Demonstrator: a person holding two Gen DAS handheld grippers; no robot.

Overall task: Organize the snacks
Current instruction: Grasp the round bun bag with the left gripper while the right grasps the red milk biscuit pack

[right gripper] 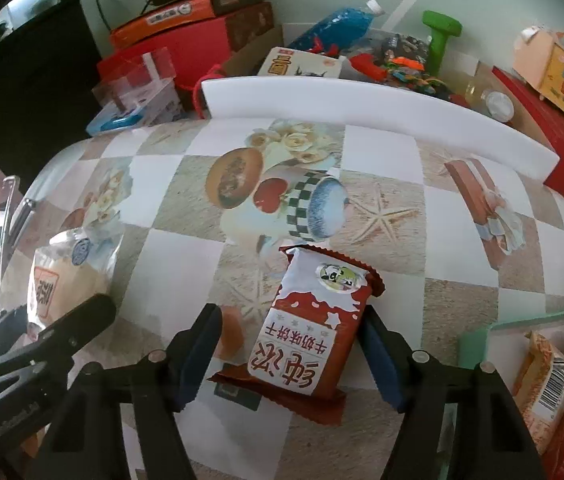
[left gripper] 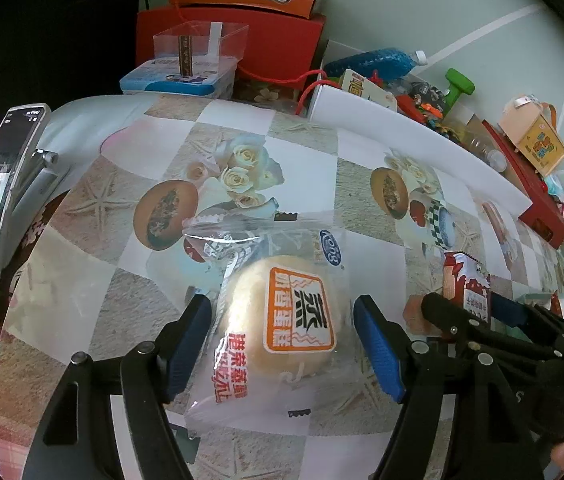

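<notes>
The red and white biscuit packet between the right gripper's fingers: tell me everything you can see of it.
The biscuit packet is a glossy pillow pack, red-brown with a white upper part, a small round cow picture near its far end, and large Chinese lettering on a white panel. Its crimped ends are zigzag cut. It lies flat and sealed on the patterned tablecloth, slightly skewed, between the open fingers of the right gripper. The right finger looks close against its edge; the left finger stands apart.

One wrapped steamed cake (left gripper: 282,320) and one red biscuit packet (right gripper: 314,336) lie on the tabletop (right gripper: 382,160). Two claws, left (left gripper: 282,344) and right (right gripper: 290,356), are present.
</notes>
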